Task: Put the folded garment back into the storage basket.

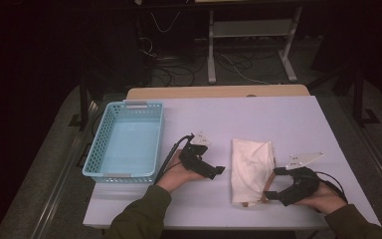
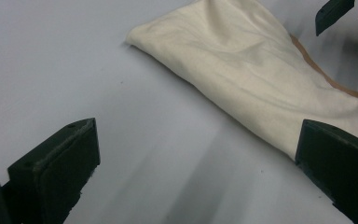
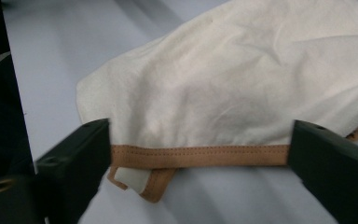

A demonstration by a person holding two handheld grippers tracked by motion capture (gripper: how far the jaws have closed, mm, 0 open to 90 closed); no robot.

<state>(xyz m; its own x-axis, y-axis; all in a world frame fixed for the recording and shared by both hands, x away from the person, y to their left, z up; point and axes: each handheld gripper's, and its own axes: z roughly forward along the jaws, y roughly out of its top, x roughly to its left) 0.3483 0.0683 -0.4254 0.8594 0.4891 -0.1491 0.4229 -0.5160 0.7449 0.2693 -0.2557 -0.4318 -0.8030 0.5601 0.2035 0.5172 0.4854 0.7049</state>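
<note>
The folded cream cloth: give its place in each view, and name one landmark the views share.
High view: the cream cloth lies right of centre on the table, beside the right gripper.
Left gripper view: upper right, past the open jaws.
Right gripper view: centre and top, its near edge between the open jaws.
Shared landmark: the cloth's tan hem.

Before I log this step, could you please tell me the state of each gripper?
Left gripper: open, holding nothing.
Right gripper: open, its jaws either side of the cloth hem, not gripping.
</note>
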